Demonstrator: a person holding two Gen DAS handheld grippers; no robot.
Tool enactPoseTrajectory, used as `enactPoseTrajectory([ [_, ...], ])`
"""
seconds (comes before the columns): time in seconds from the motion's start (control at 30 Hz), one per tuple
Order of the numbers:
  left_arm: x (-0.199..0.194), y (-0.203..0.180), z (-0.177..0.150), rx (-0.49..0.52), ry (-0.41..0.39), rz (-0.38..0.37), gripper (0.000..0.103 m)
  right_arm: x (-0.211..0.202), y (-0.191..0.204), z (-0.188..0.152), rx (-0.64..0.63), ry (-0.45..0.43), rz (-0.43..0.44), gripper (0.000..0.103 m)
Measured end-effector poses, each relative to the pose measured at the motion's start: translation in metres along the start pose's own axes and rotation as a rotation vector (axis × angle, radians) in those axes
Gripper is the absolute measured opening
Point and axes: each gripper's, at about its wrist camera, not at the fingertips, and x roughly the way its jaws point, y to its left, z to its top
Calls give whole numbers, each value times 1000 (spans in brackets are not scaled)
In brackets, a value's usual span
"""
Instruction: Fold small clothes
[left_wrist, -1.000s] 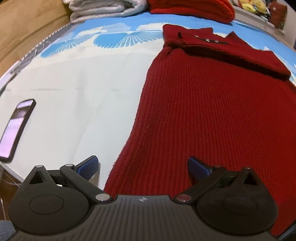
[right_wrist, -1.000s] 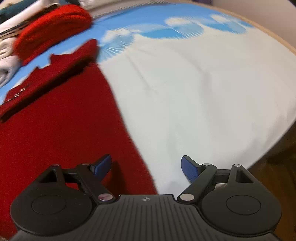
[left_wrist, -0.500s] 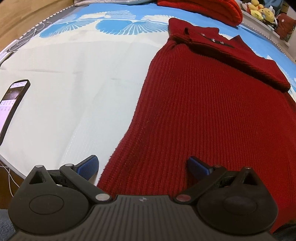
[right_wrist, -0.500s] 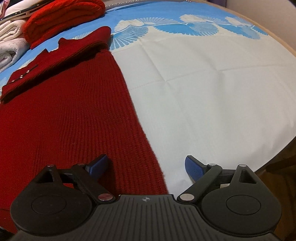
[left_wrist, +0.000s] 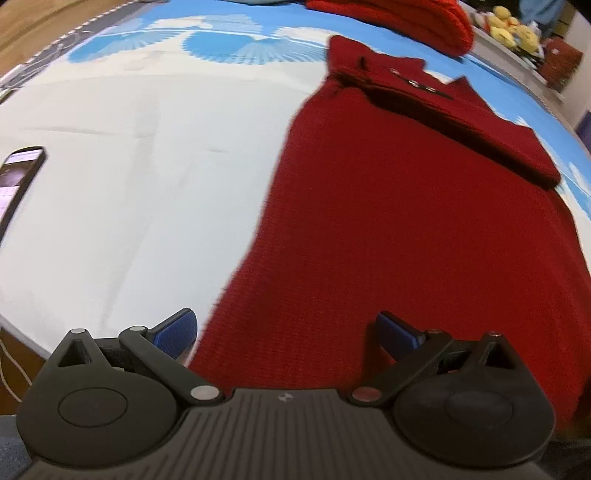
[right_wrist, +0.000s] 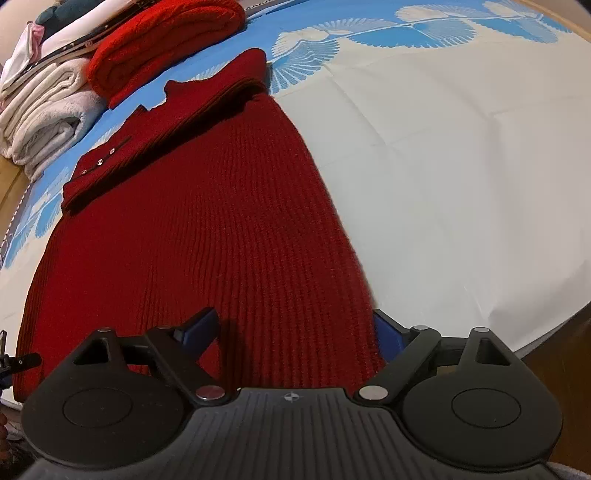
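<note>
Both grippers edge inward along the hem

Since a second ago, the left hand-held gripper (left_wrist: 286, 326) and right hand-held gripper (right_wrist: 295, 326) have crept inward over the red sweater (right_wrist: 192, 236), spread flat on the table (right_wrist: 461, 166). Both stand apart, straddling hem corners.

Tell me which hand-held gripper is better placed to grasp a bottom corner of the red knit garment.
Right, marginally. The right hand-held gripper is open with the red knit garment hem corner between its fingers; the left hand-held gripper straddles its corner less centrally.
</note>
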Motion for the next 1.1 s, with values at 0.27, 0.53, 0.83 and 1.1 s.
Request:
enactPoseTrajectory([
  [0.27, 0, 32, 13, -152, -15, 47, 103, 4, 3, -2, -20, -9, -37, 89],
  [0.53, -2, -3, 0, 48, 20, -57, 103, 2, 3, -1, -10, 3, 7, 86],
  [0.83, -14, 10, -7, -52, 3, -139, 83, -7, -24, -3, 79, 2, -1, 14],
  [1.1, -18, 16, -5, -54, -21, -98, 28, -8, -26, -6, 84, -3, -17, 20],
])
